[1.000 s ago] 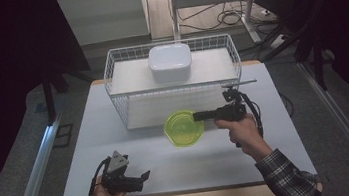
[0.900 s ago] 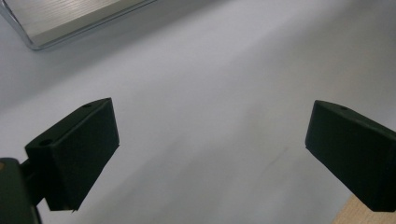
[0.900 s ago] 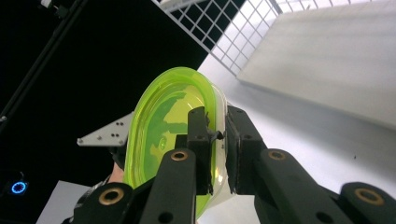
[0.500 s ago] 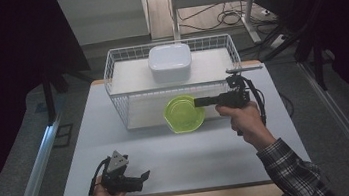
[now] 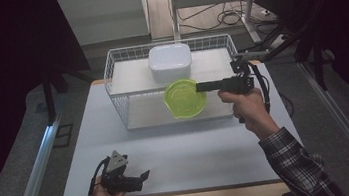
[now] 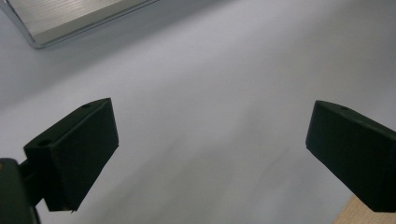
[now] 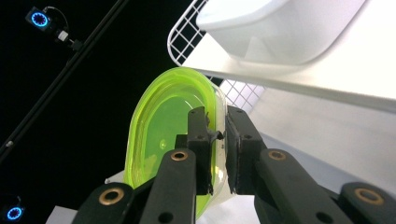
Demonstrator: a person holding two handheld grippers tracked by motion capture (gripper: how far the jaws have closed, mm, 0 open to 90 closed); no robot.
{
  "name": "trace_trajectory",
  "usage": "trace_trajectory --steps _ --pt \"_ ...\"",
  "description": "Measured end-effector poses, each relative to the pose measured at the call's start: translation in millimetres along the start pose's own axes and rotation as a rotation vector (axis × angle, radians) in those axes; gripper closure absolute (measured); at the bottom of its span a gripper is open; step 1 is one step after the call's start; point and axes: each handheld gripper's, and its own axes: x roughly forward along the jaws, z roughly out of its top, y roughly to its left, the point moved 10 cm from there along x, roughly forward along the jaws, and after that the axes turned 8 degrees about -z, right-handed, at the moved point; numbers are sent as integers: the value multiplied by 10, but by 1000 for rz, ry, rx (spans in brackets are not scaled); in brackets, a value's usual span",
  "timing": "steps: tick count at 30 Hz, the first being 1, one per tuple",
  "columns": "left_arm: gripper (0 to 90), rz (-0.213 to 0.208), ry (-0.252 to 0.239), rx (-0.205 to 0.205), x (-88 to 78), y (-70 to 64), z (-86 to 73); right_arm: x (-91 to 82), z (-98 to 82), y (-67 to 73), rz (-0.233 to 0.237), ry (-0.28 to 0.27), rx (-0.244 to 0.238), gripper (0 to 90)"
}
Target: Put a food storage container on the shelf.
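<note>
A pale desk [image 5: 178, 148] carries a 2-tier wire rack [image 5: 116, 92]. The green bowl [image 5: 185, 98] is held by its rim in the clenched right tongs [image 5: 200, 87], in front of the rack. Slippage is possible from the thin grip; collision with the rack wires is possible. The left tongs [image 5: 144, 175] rest released, well apart from the rack.

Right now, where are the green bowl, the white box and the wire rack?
green bowl [image 5: 184, 98], high view, inside bottom.
white box [image 5: 170, 61], high view, top face.
wire rack [image 5: 109, 70], high view, left rim.
</note>
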Motion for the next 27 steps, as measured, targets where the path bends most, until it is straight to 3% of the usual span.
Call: trace_trajectory --steps 10,27 --pt "21 2 -3 -3 1 3 1 -33 154 30 -4 -22 6 816" --pt "21 -3 1 -7 1 2 -4 33 433 219 -8 -48 -3 816"
